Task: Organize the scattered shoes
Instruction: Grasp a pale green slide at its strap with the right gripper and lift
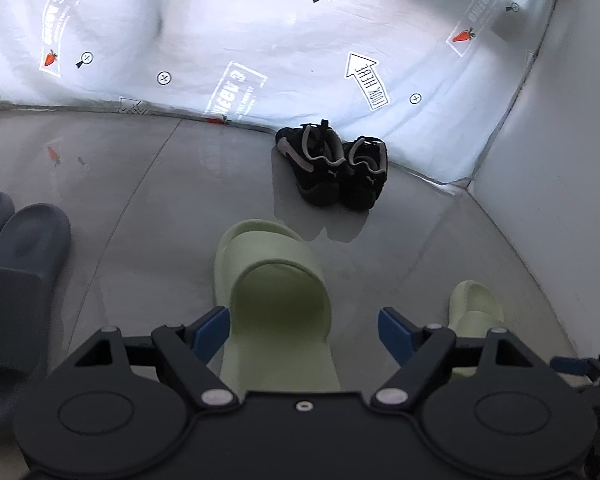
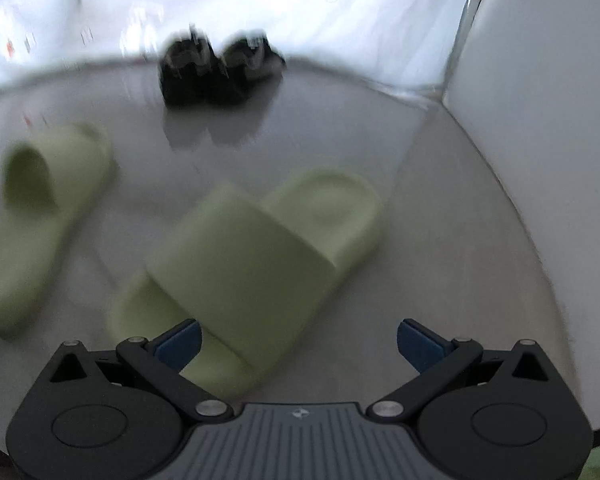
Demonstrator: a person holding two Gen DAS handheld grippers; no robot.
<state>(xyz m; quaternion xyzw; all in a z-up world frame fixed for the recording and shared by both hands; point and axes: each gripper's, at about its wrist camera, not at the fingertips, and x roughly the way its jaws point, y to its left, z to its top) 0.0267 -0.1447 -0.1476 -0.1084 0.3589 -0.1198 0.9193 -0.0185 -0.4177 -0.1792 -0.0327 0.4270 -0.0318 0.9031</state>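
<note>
A pale green slide (image 1: 272,280) lies on the grey floor, toe pointing away, between the jaws of my left gripper (image 1: 303,334). The gripper is open: its left pad is at the slide's edge and its right pad stands clear. The second green slide (image 1: 476,304) lies to the right. In the blurred right wrist view that slide (image 2: 252,256) lies diagonally, heel end near the left pad of my open right gripper (image 2: 300,344), with nothing pressed. The first green slide (image 2: 48,208) is at the left there. A pair of black sneakers (image 1: 332,168) (image 2: 220,72) stands side by side against the back sheet.
A pair of dark grey slides (image 1: 28,240) sits at the far left. A white printed sheet (image 1: 260,40) closes off the back, and a white wall (image 1: 560,160) (image 2: 540,100) runs along the right. The floor (image 1: 160,200) is glossy grey tile.
</note>
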